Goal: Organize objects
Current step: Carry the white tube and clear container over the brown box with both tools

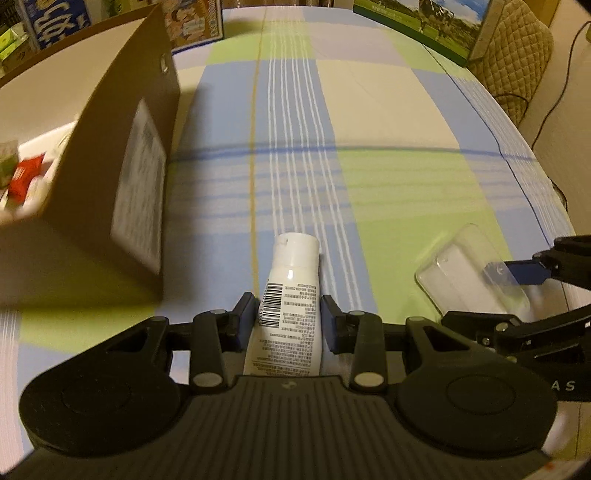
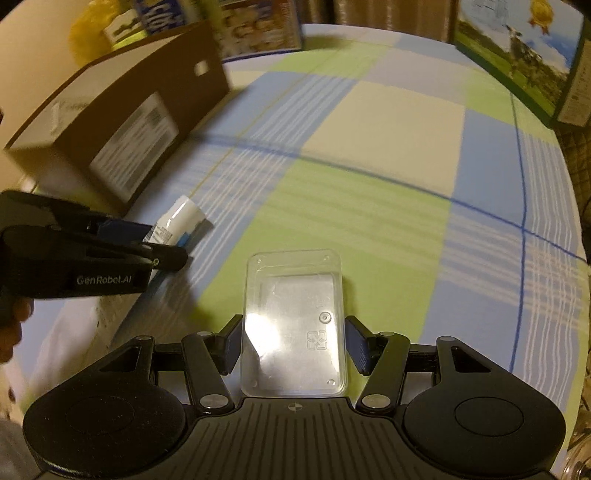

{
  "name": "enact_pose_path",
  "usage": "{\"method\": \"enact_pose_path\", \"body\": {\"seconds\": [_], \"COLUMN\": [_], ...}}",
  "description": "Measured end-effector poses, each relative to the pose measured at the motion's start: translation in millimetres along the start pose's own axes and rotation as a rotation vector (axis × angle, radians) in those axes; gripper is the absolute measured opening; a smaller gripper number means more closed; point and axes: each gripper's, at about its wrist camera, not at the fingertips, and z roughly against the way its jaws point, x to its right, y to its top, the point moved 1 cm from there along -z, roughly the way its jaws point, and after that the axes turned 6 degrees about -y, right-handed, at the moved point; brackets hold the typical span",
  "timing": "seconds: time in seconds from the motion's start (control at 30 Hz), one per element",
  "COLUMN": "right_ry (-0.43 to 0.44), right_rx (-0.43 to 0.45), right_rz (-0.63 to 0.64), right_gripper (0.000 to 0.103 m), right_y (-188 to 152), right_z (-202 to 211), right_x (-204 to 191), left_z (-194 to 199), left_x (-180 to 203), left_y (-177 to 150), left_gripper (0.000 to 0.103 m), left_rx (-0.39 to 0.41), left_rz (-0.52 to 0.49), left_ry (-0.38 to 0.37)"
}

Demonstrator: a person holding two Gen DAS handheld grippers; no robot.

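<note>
A white tube with a barcode label and a flip cap lies between the fingers of my left gripper, which is shut on its body, cap pointing away. The right wrist view shows the same tube held by the left gripper just over the cloth. My right gripper is shut on a clear plastic case, its pads pressing both long sides. That case and the right gripper show at the right of the left wrist view. An open brown cardboard box stands at the left.
A plaid blue, green and cream tablecloth covers the table. The cardboard box holds a red packet and other small items. Printed cartons line the far edge. A quilted chair and cables stand off the right side.
</note>
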Motion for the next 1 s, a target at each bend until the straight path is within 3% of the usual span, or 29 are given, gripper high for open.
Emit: {"method": "enact_pose_path", "body": {"seconds": [0.37, 0.53, 0.67, 0.8, 1.0], "right_ry": [0.007, -0.022, -0.034, -0.047, -0.067], "right_rx": [-0.001, 0.006, 0.008, 0.012, 0.009], "right_rz": [0.060, 0.064, 0.055, 0.048, 0.043], "right_gripper": [0.055, 0.055, 0.055, 0.055, 0.054], "right_y": [-25.2, -26.6, -26.7, -27.4, -28.1], "right_z": [14.5, 13.7, 13.7, 13.5, 12.7], "right_x": [-31.9, -37.1, -38.8, -41.1, -46.0], "left_z": [32.2, 31.2, 30.7, 31.0, 32.8], "left_x": [-4.8, -4.5, -3.8, -3.9, -4.9], "left_y": [-54.8, -55.6, -56.0, -56.8, -59.5], "left_gripper": [0.033, 0.042, 0.043, 0.033, 0.032], "left_rx": [-0.030, -0.026, -0.026, -0.017, -0.009], "left_rz": [0.008, 0.007, 0.009, -0.005, -0.027], "left_ry": [0.009, 0.027, 0.029, 0.014, 0.005]}}
